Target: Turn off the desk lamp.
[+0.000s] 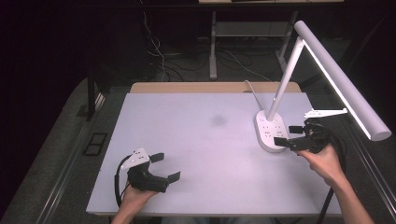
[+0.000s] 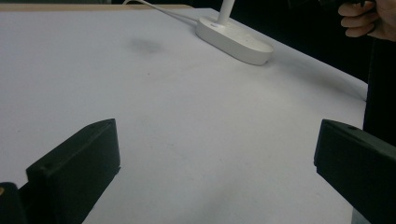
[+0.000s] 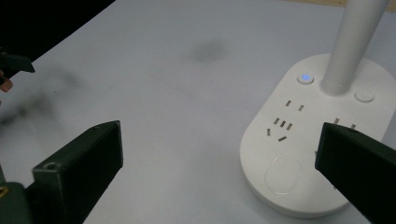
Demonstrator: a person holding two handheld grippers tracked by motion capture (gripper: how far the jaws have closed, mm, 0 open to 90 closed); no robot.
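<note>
White table [image 1: 205,154], lamp base [image 1: 270,132] just beside right gripper's [image 1: 287,135] released fingers, left gripper [image 1: 166,167] released

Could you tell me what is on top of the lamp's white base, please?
On the lamp base stand the white stem, a lit blue button, a plain round button, socket slots and an oval pad. The right gripper, jaws open, covers its right edge.

We see the white lamp base [image 3: 317,135], its blue button lit, lying partly between the right gripper's [image 3: 219,158] spread jaws.
</note>
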